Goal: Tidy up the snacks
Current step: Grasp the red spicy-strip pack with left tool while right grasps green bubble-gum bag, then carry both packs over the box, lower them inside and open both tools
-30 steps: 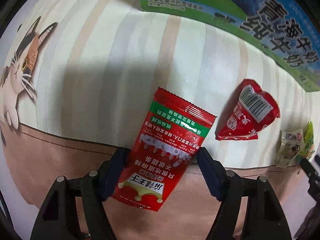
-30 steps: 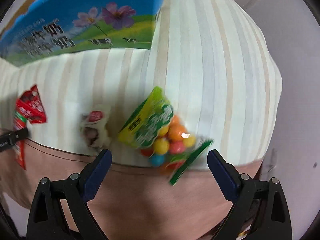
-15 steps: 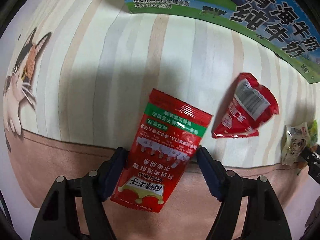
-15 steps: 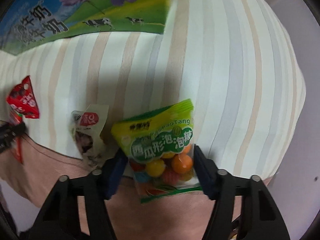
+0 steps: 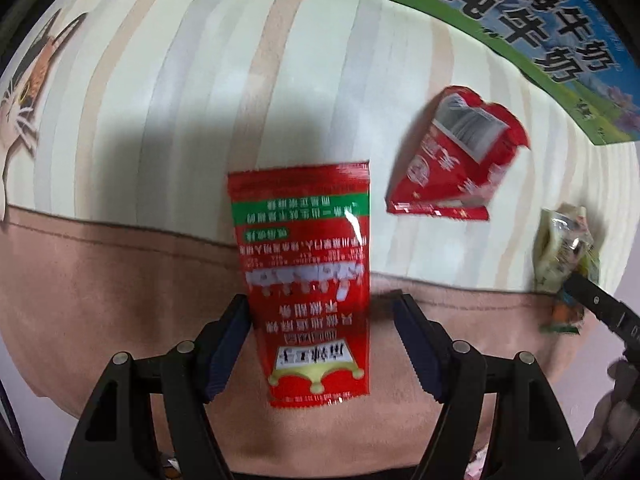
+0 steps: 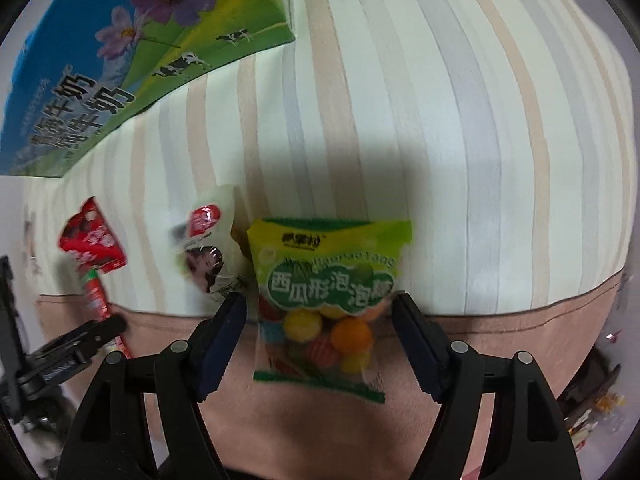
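While looking through the left wrist view, can spot the left gripper [image 5: 324, 340] pointing down at the striped cloth [image 5: 200, 100] with the red sachet [image 5: 308, 272] between its fingers, roughly halfway apart. One pad right on the sachet's edge, a sliver of daylight at the other, so can't tell whether actually clamped or just straddling. Sachet over the cloth's pink border, well short of the milk box [image 5: 520, 40] up top. Over to the right wrist view: right gripper [image 6: 320, 336] with jaws opening around the gumball bag [image 6: 328, 280], pads not visibly squeezing, bag just beside a white snack pack [image 6: 208, 248]. Risky bits, probably: lifting the sachet on such a thin edge grip and dropping it. Also snagging the white pack when closing on the gumballs, being parked so close.
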`<state>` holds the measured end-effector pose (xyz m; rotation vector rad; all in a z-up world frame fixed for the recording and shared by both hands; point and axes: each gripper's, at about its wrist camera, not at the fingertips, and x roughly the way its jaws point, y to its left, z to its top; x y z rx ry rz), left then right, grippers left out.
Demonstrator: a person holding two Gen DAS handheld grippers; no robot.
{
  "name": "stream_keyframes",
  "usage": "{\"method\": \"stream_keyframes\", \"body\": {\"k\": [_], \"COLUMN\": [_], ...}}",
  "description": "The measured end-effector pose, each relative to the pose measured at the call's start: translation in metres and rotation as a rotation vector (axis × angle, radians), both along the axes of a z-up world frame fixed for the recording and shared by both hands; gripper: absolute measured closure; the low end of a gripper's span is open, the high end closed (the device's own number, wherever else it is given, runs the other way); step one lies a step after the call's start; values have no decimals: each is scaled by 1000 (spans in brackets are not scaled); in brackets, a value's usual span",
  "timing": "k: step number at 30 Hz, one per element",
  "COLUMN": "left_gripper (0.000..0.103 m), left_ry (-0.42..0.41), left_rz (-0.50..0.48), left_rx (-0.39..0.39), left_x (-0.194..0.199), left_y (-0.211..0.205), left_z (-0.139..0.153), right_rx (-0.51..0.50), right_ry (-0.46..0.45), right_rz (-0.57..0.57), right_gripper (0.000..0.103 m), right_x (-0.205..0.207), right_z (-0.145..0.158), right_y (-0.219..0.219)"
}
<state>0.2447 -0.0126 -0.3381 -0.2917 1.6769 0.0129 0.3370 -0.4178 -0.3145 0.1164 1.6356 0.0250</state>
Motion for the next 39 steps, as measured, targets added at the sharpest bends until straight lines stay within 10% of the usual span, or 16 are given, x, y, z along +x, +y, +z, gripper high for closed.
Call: {"method": "stream_keyframes", "body": {"k": [4, 18, 29, 39], "left_gripper": [49, 48, 49, 56], "left_ry": [-54, -12, -7, -81], "left_rz": [-52, -121, -83, -128], "left_rx": [55, 87, 94, 108], "left_x": [-4, -72, -67, -85], "left_y": [-11, -23, -33, -44], "left_z": [7, -6, -25, -8], "right_rx": [-83, 75, 48, 30], "right_ry": [-60, 50, 15, -48], "right_rz": [67, 173, 124, 106], "right_gripper": [48, 49, 26, 48], "right_x": [-17, -110, -125, -150], "right_z": [6, -3, -30, -14], "right_y": [15, 53, 98, 108]}}
